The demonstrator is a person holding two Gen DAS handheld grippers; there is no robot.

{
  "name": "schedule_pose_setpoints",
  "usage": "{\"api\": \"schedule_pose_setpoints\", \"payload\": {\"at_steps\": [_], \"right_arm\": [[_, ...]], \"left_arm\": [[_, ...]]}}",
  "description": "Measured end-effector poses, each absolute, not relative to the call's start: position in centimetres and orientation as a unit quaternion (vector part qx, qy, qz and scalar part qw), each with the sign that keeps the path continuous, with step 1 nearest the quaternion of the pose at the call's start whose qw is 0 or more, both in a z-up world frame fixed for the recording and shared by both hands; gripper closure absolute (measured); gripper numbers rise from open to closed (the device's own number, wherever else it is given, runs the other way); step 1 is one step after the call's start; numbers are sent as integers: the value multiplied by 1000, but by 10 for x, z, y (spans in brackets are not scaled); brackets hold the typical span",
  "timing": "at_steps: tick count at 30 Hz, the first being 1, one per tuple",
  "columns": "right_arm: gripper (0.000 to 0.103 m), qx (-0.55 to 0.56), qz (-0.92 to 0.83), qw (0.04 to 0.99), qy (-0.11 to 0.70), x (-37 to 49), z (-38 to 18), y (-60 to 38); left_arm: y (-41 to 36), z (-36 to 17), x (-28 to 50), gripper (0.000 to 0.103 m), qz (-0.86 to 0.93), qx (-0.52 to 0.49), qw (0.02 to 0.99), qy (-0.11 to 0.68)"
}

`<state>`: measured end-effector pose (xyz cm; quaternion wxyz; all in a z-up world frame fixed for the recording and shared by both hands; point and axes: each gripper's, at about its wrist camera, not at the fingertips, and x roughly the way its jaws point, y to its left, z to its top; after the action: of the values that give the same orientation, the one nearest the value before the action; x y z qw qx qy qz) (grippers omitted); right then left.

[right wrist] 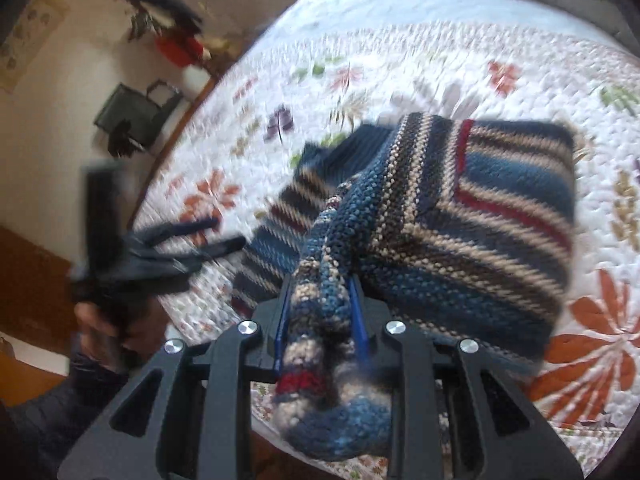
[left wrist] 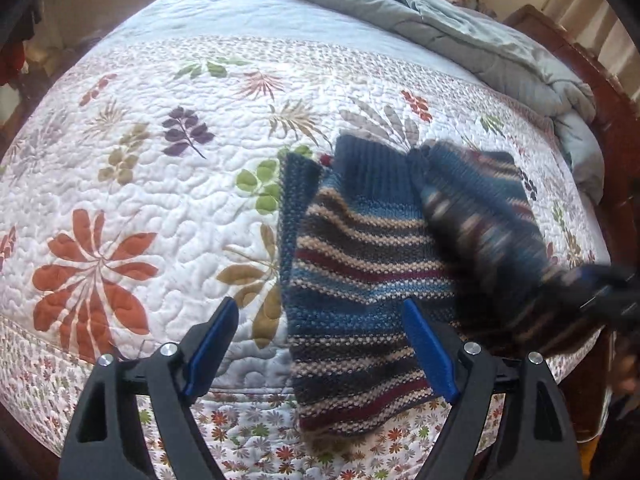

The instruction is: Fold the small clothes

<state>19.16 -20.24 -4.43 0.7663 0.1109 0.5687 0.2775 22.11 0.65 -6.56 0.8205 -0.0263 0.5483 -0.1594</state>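
A small striped knitted sweater in blue, tan and maroon lies on the floral quilt near the bed's front edge. My left gripper is open above the quilt and the sweater's left part, holding nothing. My right gripper is shut on a bunched edge of the sweater and lifts that part off the bed. In the left wrist view the right gripper shows blurred at the right, with the lifted sweater part hanging from it. In the right wrist view the left gripper shows blurred at the left.
A grey-blue comforter is bunched at the far right of the bed. A wooden bed frame runs along the right. A dark bag and red items stand by the wall beyond the bed.
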Motion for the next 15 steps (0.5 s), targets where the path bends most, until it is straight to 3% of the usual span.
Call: {"api": "schedule_pose_setpoints", "payload": {"at_steps": [4, 7, 8, 15], "right_arm": [[77, 87, 275, 758, 585, 188, -71, -178], [65, 95, 291, 746, 591, 184, -83, -173], [57, 101, 299, 740, 594, 183, -85, -172], [56, 137, 324, 753, 555, 153, -45, -208]], "left_arm": [[5, -58, 223, 19, -163, -36, 820, 548], [-4, -59, 229, 19, -168, -34, 818, 549], [-9, -60, 231, 19, -168, -31, 818, 549], [-58, -52, 240, 19, -225, -38, 797, 560]]}}
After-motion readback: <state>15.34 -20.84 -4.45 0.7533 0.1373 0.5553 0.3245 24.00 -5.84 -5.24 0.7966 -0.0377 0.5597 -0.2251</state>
